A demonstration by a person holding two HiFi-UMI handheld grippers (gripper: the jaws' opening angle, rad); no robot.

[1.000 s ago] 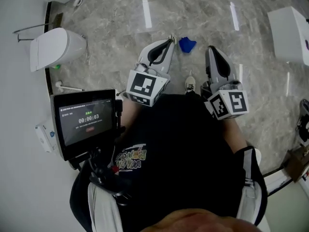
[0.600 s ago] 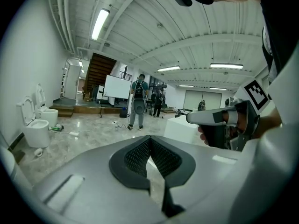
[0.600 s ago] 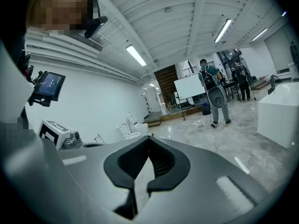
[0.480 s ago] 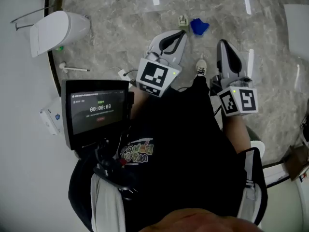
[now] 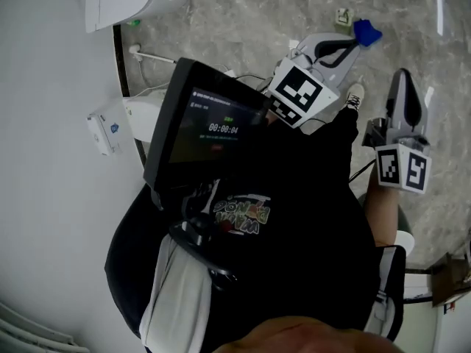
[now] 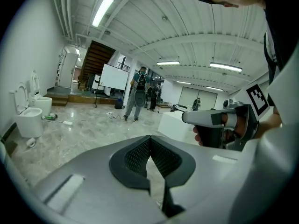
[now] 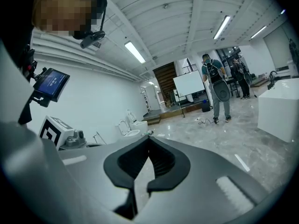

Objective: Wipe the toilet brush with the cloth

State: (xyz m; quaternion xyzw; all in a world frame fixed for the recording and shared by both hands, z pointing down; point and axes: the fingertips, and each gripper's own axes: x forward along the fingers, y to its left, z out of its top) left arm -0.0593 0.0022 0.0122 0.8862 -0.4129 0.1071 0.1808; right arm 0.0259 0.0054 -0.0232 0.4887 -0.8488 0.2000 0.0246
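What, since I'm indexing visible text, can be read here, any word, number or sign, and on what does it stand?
"00:00:04": timer on the dark screen.
Other lines on that screen: too small to read.
Colourful print on the black shirt: upside down and blurred, not legible.
Label on the white wall box: too small.
Small floor sign: too small.

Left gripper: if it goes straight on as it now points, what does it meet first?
Probably the marble floor: beyond the tongs of the left gripper nothing nearer shows. The white block lies slightly right; depth is unclear.
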